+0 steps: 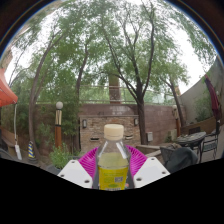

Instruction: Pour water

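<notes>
Trees and a brick wall [120, 118] stand far beyond our gripper [113, 168], whose two fingers are squeezed on the bottle [113, 160] right between them, and we think it is kept standing up so no water spills before pouring.

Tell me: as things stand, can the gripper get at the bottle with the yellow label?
Probably yes, it looks already there. The bottle stands upright between the gripper fingers, the pink pads close at either side, nothing between. Whether both pads press on it cannot be seen.
</notes>
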Available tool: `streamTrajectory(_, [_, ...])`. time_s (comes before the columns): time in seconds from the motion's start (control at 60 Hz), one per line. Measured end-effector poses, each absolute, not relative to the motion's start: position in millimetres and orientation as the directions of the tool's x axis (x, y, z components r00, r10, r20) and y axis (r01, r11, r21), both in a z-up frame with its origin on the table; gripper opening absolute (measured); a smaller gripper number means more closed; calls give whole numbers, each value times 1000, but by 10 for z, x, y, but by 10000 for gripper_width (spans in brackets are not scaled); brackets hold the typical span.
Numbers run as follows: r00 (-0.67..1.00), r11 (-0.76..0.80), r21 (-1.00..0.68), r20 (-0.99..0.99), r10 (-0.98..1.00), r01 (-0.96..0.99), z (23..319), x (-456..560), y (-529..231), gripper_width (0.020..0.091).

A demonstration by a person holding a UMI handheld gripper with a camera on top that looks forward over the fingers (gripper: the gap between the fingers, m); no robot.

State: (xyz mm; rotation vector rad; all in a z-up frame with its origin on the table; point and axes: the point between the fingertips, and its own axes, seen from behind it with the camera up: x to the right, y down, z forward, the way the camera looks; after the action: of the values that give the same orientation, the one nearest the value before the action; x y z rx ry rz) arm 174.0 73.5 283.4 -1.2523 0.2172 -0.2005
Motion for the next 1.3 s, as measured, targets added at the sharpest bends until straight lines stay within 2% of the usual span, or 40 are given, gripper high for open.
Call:
streamTrajectory(0.05, [951, 224, -972, -7, -309, 66, 2303, 2158, 849, 413])
streamTrajectory(0.067, [948, 200, -977, 2, -317, 69, 2240, 2202, 814, 412])
streamTrajectory(0.15, [939, 64, -996, 32, -342, 58, 1246, 2678, 1016, 413])
streamTrajectory(0.2, [936, 11, -998, 51, -348, 58, 797, 2882, 1079, 415])
streamTrajectory(0.217, [934, -4, -998, 57, -353, 59, 667, 2974, 1084, 414])
streamTrajectory(0.233, [932, -17, -998, 56, -357, 53, 833, 2825, 1027, 415])
streamTrajectory(0.3, [933, -53, -998, 55, -354, 39, 473, 3029, 1052, 414])
streamTrajectory(0.317, [933, -60, -998, 52, -356, 32, 578, 2792, 1061, 416])
streamTrajectory(0.383, [940, -85, -996, 55, -338, 28, 370, 2848, 1057, 422])
streamTrajectory(0.417, [939, -44, -997, 70, -336, 58, 462, 2882, 1035, 422])
streamTrajectory(0.533, [937, -22, -999, 53, -344, 49, 433, 2917, 965, 430])
streamTrajectory(0.583, [934, -17, -998, 59, -352, 57, 467, 2977, 927, 467])
streamTrajectory(0.7, [923, -87, -995, 85, -375, 57, 385, 2984, 899, 607])
streamTrajectory(0.783, [926, -164, -986, 81, -369, 21, 229, 2957, 767, 856])
streamTrajectory(0.933, [935, -178, -984, 44, -351, -21, 249, 2739, 402, 839])
streamTrajectory(1.167, [932, -183, -980, -4, -362, -75, 459, 2204, -707, 839])
streamTrajectory(1.3, [933, -209, -970, -40, -358, -122, 448, 1834, -1279, 837])
